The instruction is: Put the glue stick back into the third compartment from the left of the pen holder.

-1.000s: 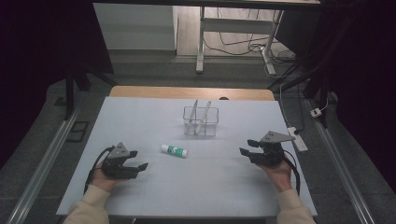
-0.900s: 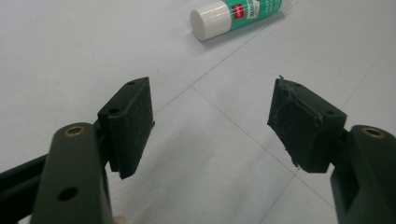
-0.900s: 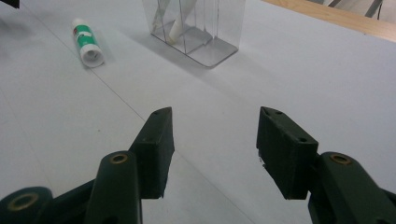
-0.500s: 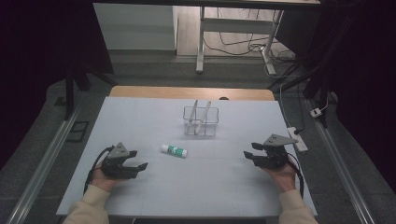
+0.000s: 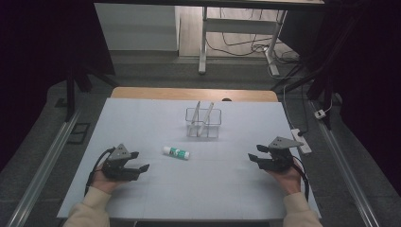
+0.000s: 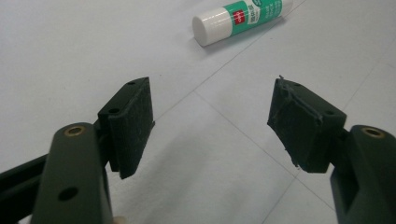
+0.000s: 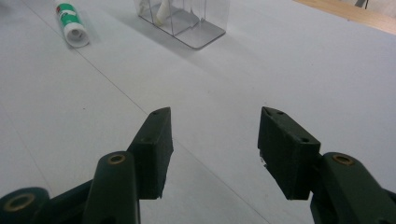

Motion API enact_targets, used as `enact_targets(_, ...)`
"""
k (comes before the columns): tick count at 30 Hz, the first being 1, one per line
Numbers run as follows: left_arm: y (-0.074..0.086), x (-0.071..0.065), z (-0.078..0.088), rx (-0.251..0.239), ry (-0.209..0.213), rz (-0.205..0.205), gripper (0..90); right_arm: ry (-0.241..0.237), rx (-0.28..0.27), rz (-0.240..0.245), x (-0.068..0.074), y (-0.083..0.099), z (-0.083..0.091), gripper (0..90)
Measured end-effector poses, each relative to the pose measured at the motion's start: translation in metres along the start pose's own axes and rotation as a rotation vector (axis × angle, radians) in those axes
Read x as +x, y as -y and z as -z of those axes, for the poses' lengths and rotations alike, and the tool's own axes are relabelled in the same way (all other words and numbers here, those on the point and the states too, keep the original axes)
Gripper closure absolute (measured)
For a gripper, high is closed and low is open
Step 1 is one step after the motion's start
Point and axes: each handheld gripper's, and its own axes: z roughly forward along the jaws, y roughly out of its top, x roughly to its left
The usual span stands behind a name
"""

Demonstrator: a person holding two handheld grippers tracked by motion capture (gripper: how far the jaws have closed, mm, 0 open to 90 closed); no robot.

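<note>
The glue stick (image 5: 176,152) lies crosswise on the tabletop (image 5: 213,189), in front of the clear organizer (image 5: 203,123); left tongs (image 5: 135,161) are nearer, right tongs (image 5: 254,157) farther, both open and empty.

The glue stick (image 5: 176,152) looked glossy plastic, the organiser (image 5: 203,122) clear plastic, the tabletop (image 5: 142,123) matt, its far edge bare wood.

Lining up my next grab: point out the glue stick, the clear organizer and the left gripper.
glue stick (image 5: 176,152), high view, on its green label.
clear organizer (image 5: 213,131), high view, on its front wall.
left gripper (image 6: 210,119), left gripper view, midway between its open jaws.
</note>
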Motion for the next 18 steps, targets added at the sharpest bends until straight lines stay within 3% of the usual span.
enact_targets(6, -0.01, -0.004, 0.003, 0.004, -0.008, -0.042, 31.2, 0.001, -0.003, -0.001, 0.002, 0.002, 0.002, 44.1)
enact_targets(11, -0.024, -0.006, 0.002, 0.011, 0.012, -0.066, 31.6, -0.003, -0.001, 0.009, 0.005, 0.003, 0.003, 43.6)
enact_targets(18, -0.042, -0.006, -0.01, 0.061, 0.047, -0.114, 31.6, 0.003, 0.006, 0.006, 0.003, 0.007, 0.006, 43.5)
